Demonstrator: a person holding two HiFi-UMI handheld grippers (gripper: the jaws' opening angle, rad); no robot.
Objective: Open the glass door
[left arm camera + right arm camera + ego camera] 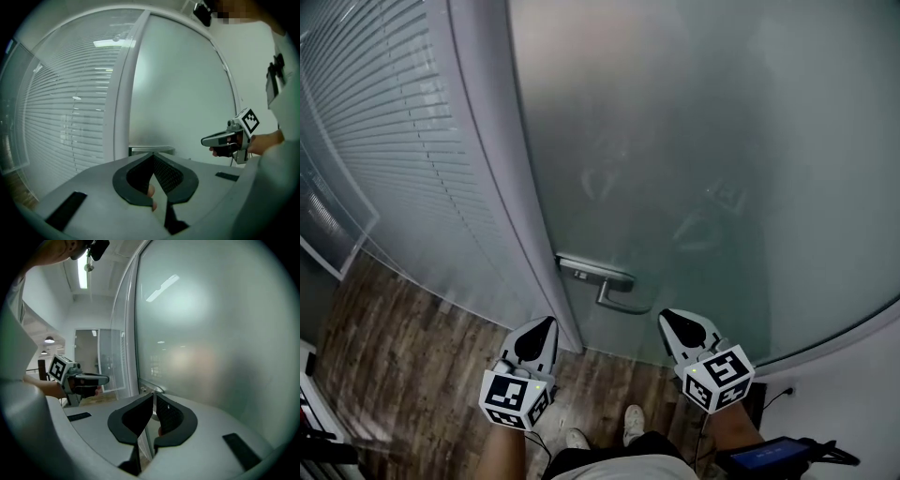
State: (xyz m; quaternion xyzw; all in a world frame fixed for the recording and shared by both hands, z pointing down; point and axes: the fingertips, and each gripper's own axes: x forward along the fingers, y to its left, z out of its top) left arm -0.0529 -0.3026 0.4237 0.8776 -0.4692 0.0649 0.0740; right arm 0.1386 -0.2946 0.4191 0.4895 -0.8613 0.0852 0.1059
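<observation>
The frosted glass door (694,159) fills the head view, and it stands closed against the grey frame post (492,169). Its metal lever handle (602,280) sits low on the door's left edge. My left gripper (548,322) is below and left of the handle, jaws shut and empty, pointing at the post's foot. My right gripper (664,316) hangs just below and right of the lever, also shut with nothing in it. In the left gripper view the handle plate (151,150) shows right past the closed tips (153,154). In the right gripper view the handle (152,389) lies just ahead of the tips (153,394).
A glass panel with white blinds (389,131) stands left of the post. Dark wood floor (403,347) lies below, with the person's shoes (633,424) near the door. A black device (773,457) sits at the bottom right by a white wall (853,375).
</observation>
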